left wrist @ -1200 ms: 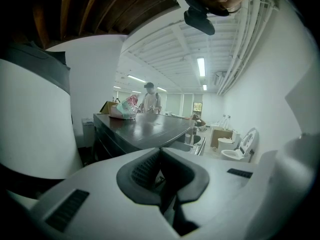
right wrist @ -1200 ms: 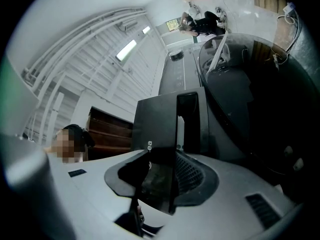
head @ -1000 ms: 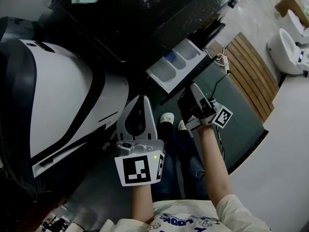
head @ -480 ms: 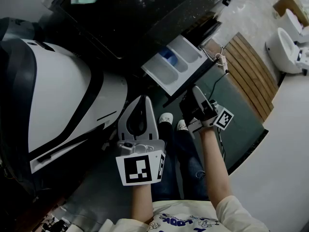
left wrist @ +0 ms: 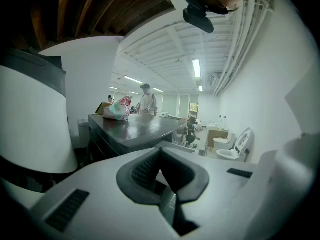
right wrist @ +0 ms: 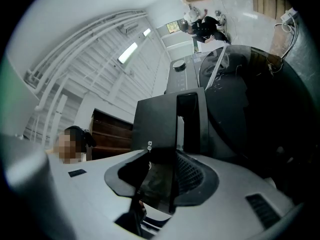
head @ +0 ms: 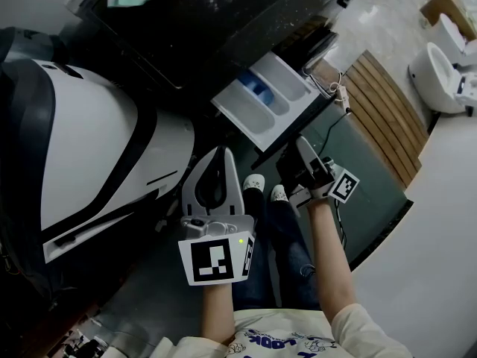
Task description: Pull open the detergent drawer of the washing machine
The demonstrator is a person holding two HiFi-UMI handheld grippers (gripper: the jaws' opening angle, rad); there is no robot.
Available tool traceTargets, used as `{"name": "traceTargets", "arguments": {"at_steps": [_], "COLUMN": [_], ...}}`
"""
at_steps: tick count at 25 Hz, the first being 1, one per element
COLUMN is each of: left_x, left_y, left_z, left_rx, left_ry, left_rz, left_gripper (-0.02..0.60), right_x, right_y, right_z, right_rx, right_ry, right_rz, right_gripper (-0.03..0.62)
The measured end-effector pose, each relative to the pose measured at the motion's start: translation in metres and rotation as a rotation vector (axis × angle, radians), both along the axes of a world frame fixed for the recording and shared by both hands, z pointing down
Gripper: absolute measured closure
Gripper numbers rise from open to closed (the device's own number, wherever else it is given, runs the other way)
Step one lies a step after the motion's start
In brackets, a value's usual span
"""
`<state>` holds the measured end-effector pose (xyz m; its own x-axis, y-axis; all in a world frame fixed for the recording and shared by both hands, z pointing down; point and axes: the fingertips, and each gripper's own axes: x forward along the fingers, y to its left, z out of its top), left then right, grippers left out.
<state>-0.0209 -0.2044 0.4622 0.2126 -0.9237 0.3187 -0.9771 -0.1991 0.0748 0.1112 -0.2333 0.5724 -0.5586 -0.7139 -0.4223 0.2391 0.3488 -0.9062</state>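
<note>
Drawer point(head: 247, 115) farther out than before, right fingers point(head: 304, 154) gripping it, left fingers point(head: 232, 179) together

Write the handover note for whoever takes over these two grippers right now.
Right gripper: shut on the dark front panel of the detergent drawer.
Left gripper: shut and empty, held low beside the white appliance, clear of the drawer.
Drawer: pulled well out, with its white compartments and blue insert exposed.
Done: the drawer is open.
Left: probably only a little more pull, if full travel is wanted, then let go of the panel.
</note>
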Motion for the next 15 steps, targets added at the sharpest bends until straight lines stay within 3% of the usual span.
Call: {"name": "traceTargets", "arguments": {"at_steps": [15], "left_x": [0.019], "left_y": [0.008], "left_z": [0.002], "left_rx": [-0.005], "left_ry": [-0.002], "left_rz": [0.001], "left_gripper": [0.568], "right_x": [0.008], "right_y": [0.007], "right_z": [0.003], "right_rx": [-0.008], "right_ry": [0.037], "right_rz": [0.002], "right_gripper": [0.419]}}
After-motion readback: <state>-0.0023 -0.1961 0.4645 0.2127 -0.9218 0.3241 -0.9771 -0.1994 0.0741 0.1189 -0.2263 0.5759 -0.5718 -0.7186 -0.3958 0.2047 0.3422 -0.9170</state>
